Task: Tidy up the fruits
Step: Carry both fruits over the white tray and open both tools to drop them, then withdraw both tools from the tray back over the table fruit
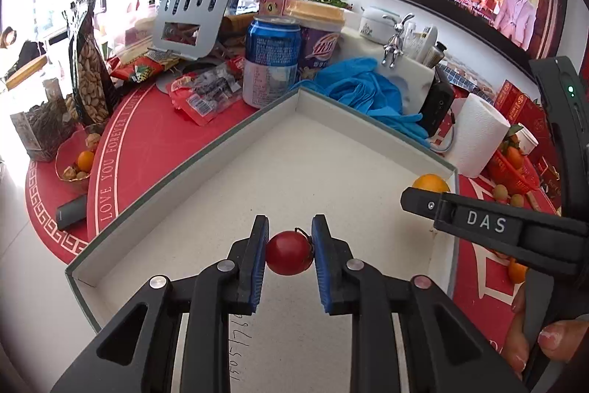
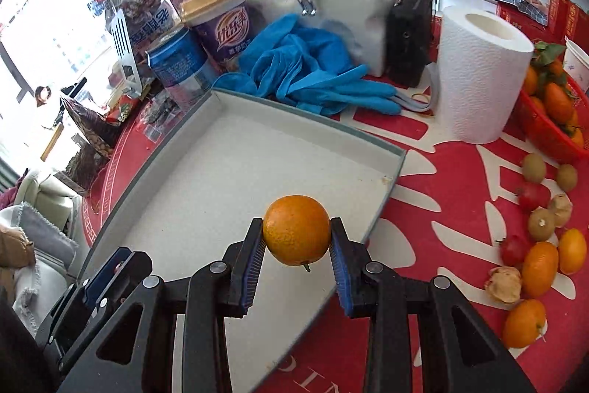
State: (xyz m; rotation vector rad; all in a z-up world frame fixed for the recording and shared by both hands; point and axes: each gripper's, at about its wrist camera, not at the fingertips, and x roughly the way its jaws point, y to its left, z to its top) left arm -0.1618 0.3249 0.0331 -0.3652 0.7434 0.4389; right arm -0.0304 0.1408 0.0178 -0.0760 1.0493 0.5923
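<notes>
- Red tablecloth (image 2: 423,186) under a shallow white tray (image 1: 228,135).
- Left gripper (image 1: 289,255) clamps a cherry tomato (image 1: 289,253), lower centre.
- Right gripper (image 2: 296,238) clamps an orange (image 2: 296,235) over the tray's edge.

Both wrist views looked steeply down along their fingers (image 1: 324,260), close above the tray (image 1: 184,168); both shared the tray and blue gloves (image 2: 305,76).

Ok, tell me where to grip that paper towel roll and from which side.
Grip the paper towel roll across its upper wall, one finger in the open core, coming from above. It stands upright with the hollow centre facing up, and blue gloves and a red fruit basket crowd its sides.
</notes>
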